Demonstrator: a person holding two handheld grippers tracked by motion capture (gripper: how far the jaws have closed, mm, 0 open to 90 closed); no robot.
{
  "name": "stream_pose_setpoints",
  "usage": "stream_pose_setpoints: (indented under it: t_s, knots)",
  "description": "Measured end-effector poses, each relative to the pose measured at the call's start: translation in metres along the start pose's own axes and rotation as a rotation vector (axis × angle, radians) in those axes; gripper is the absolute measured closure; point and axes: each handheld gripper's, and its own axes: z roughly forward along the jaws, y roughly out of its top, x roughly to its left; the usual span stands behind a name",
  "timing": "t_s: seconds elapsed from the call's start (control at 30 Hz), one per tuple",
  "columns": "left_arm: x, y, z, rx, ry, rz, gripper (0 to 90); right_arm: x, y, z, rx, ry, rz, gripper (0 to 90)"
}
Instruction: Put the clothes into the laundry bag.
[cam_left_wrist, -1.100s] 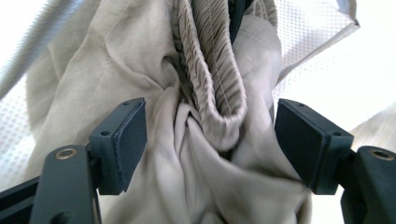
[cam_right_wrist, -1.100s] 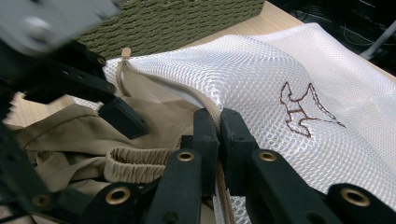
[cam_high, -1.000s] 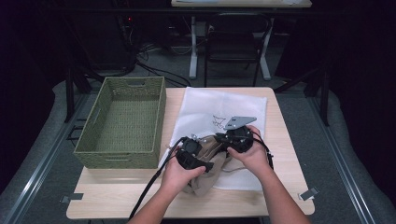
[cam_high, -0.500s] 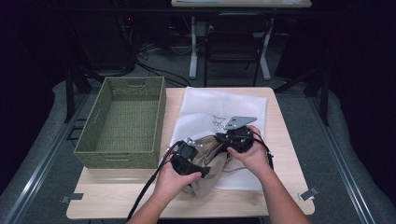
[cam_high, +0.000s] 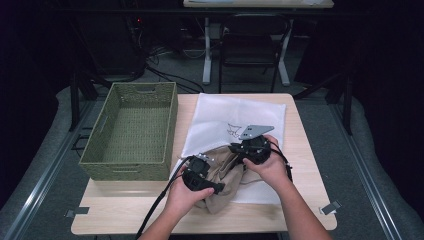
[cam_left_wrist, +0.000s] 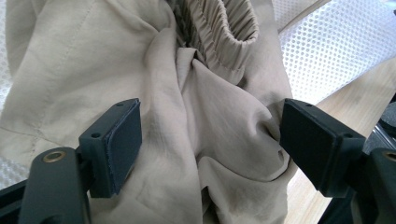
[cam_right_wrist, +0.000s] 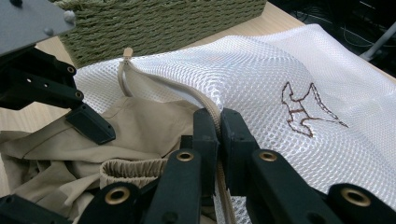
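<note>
My right gripper (cam_right_wrist: 217, 122) clamps the white mesh laundry bag's (cam_right_wrist: 261, 70) zippered edge; my left gripper (cam_left_wrist: 210, 135), jaws just opening, straddles the crumpled beige trousers (cam_left_wrist: 187, 93) unpinched.

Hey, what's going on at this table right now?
A person with a gripper in each hand is working a beige garment at the zippered mouth of a white mesh laundry bag. The right gripper is shut on the bag's zippered edge, holding it up. The left gripper has just been opening; its jaws stand apart around the bunched fabric without pressing on it. A green woven basket sits beside the bag on the table.
</note>
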Motion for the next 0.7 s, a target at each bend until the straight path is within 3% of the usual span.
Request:
stream_pose_setpoints:
  t_s: [0.57,0.7]
  knots:
    - [-0.014,-0.004,-0.003,-0.03,-0.012,0.038,19.1,0.001,0.0,0.001,0.002,0.005,-0.001,85.8]
    - [-0.015,-0.004,-0.003,-0.012,-0.002,0.054,19.1,0.002,0.0,0.002,0.004,0.005,-0.001,85.7]
